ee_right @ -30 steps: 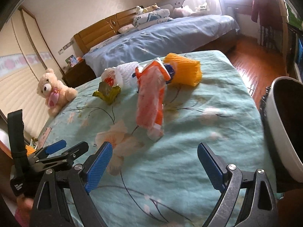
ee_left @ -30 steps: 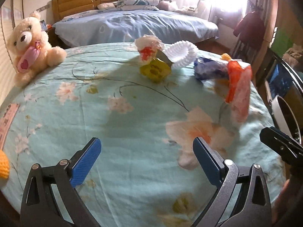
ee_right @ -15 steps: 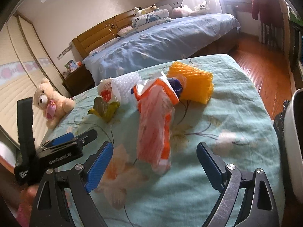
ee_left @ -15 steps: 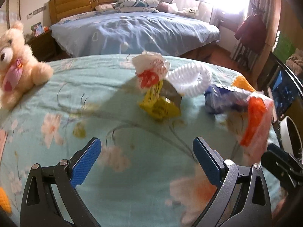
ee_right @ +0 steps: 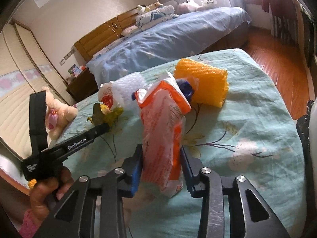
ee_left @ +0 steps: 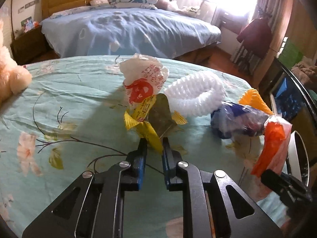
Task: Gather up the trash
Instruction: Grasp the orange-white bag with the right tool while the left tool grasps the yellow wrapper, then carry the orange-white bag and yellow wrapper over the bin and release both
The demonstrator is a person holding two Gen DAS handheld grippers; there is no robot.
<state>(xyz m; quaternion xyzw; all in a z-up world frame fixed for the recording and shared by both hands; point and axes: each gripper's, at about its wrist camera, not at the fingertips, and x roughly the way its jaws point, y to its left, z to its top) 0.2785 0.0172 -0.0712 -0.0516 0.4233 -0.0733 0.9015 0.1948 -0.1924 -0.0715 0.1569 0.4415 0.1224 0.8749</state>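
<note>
On the teal floral cloth lies a pile of trash. My left gripper is closing, its pads pinching the tail of a crumpled yellow wrapper. Behind the wrapper sit a white plastic bag with red print, a white foam net, a blue bag and an orange foam net. My right gripper is closing too, with both pads against an orange-and-white packet that stands tilted between them. A hand holds the left gripper at the wrapper.
A cream teddy bear sits at the cloth's left edge. A white-rimmed bin stands just off the right edge. A blue bed fills the room behind, with wooden floor to its right.
Both grippers moved forward to the trash pile and went from wide open to closed: the left onto the yellow wrapper, the right around the orange packet.
</note>
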